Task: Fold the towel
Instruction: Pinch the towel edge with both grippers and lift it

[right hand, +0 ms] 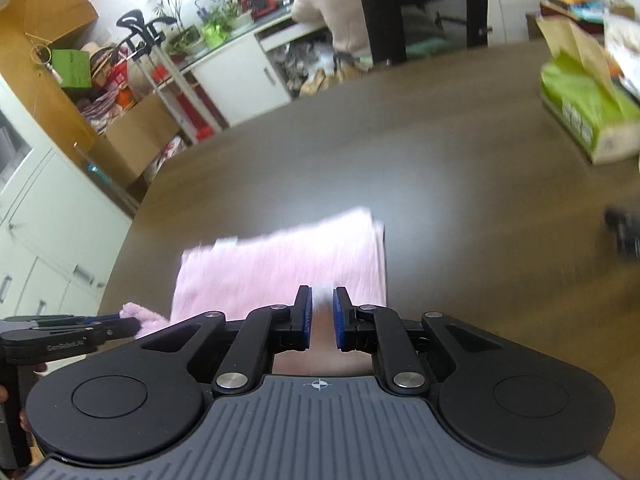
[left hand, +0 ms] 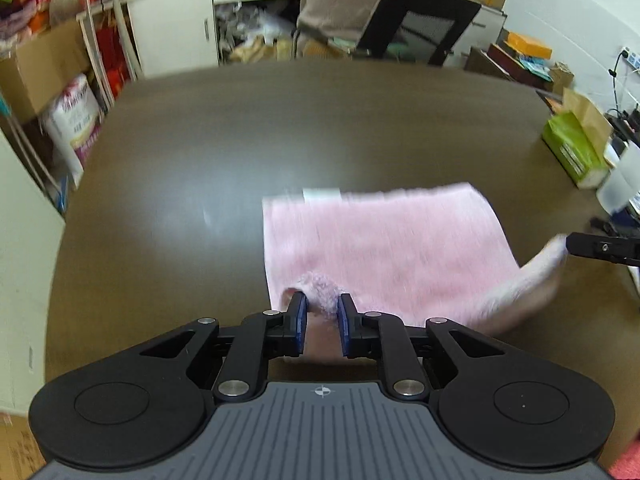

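Note:
A pink towel (left hand: 380, 248) lies on the dark brown table (left hand: 240, 140), blurred by motion. My left gripper (left hand: 322, 308) is shut on the towel's near left corner, a fluffy bunch showing between the blue pads. My right gripper (right hand: 322, 306) is shut on the towel's near right corner; the towel (right hand: 280, 268) spreads away ahead of it. In the left wrist view the right gripper's fingers (left hand: 600, 246) hold that corner lifted at the right edge. In the right wrist view the left gripper's fingers (right hand: 80, 330) pinch pink cloth at the lower left.
A green tissue pack (left hand: 572, 148) with a brown paper bag sits at the table's right side; it also shows in the right wrist view (right hand: 584, 108). A person sits in a black office chair (left hand: 416, 20) beyond the far edge. Boxes and cabinets stand at left.

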{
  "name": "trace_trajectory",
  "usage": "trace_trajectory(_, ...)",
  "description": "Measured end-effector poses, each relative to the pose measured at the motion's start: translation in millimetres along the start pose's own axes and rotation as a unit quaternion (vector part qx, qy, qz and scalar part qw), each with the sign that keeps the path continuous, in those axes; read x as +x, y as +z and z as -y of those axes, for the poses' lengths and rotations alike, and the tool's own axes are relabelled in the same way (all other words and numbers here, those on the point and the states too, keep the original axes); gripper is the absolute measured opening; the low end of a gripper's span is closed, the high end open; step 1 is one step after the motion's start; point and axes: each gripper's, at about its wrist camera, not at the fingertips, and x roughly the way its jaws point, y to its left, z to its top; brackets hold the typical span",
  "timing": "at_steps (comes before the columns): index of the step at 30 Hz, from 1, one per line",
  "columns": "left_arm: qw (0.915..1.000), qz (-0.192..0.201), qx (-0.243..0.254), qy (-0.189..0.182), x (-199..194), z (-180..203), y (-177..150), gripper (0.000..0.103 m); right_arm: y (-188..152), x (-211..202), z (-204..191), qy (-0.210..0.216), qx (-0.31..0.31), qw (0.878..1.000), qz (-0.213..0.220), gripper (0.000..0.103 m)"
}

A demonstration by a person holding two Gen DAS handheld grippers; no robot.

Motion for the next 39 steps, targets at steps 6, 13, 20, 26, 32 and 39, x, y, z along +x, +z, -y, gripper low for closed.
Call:
trace_trajectory(6,0.9995,-0.011,0.000,0.030,46,-7,36,0.015,38,44,6,-0.017,-0.001,1.000,-0.015,0.013)
trace_trajectory(13,0.9995,-0.031,0.006,-0.005,51,-15,22,0.021,14,55,12,-0.005,-0.022,0.996,-0.086,0.030)
trace_trajectory(20,0.9982,-0.024,0.043,-0.035,39,-22,-3,0.054,7,62,7,0.014,-0.045,0.995,-0.089,0.039)
trace_trajectory(26,0.9962,-0.027,0.050,-0.066,48,-20,-2,0.058,8,76,12,0.034,-0.060,0.993,-0.098,0.039)
trace_trajectory(32,0.9964,-0.047,0.053,-0.047,64,-18,-1,0.058,4,76,10,0.048,-0.080,0.991,-0.101,0.020)
trace_trajectory(39,0.9950,-0.059,0.043,-0.068,68,-22,-3,0.017,0,75,11,0.055,-0.096,0.990,-0.093,0.009)
